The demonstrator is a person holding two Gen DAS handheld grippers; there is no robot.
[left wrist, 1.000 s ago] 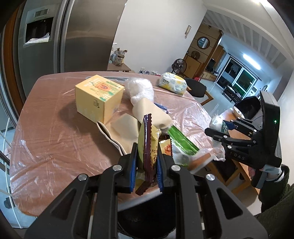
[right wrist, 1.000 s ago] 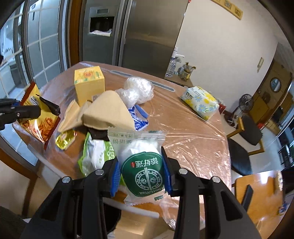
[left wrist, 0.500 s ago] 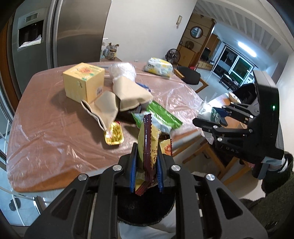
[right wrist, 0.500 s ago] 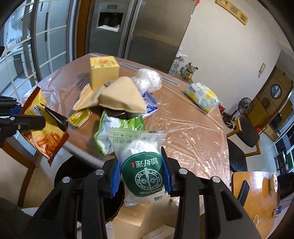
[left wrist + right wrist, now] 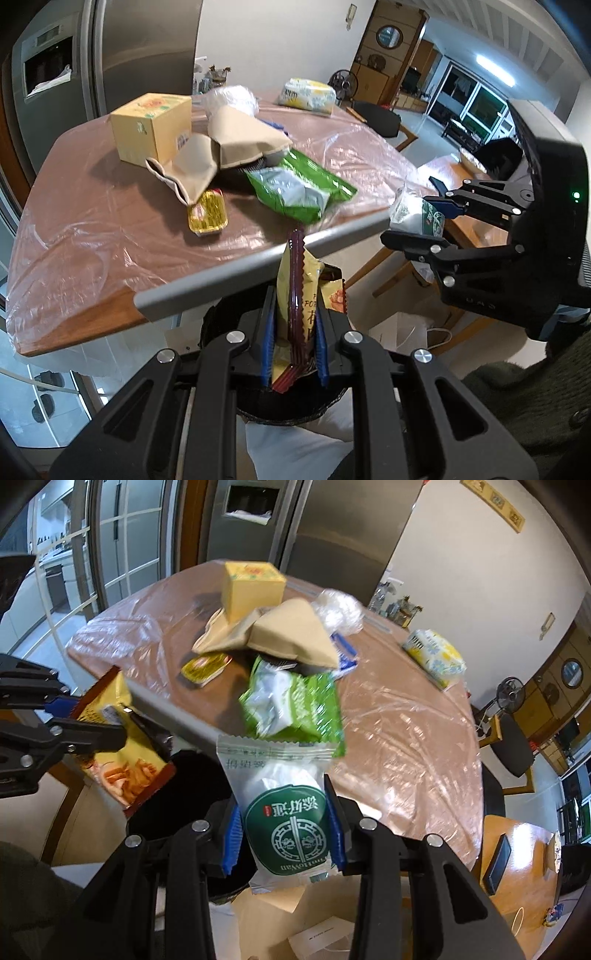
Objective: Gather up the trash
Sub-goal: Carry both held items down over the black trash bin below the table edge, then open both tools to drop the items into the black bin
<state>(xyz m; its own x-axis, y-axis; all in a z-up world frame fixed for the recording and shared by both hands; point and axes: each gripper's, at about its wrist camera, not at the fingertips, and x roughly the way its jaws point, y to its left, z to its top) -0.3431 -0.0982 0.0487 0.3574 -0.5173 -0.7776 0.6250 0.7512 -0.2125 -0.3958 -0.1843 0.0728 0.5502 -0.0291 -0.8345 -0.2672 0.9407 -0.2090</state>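
Two handheld grippers carry snack trash off a plastic-covered dining table toward a black trash bin just below its edge. The left gripper is clamped on a yellow-and-maroon chip bag, held upright on edge directly above the bin's dark mouth. The right gripper is closed on a clear pastry wrapper with a green round label, and hangs over the bin's right rim, partly above a brown paper bag on the floor beside it.

More trash lies ahead of both grippers on the table: a crumpled green snack bag at the near edge, a small yellow foil packet, tan paper bags, a wad of clear plastic and a yellow carton.

The risks appear to be two. Released from here, the pastry wrapper could drop outside the bin, since it is light and sits near the rim. The grippers are also close together over one opening, so a careless move could knock them into each other.
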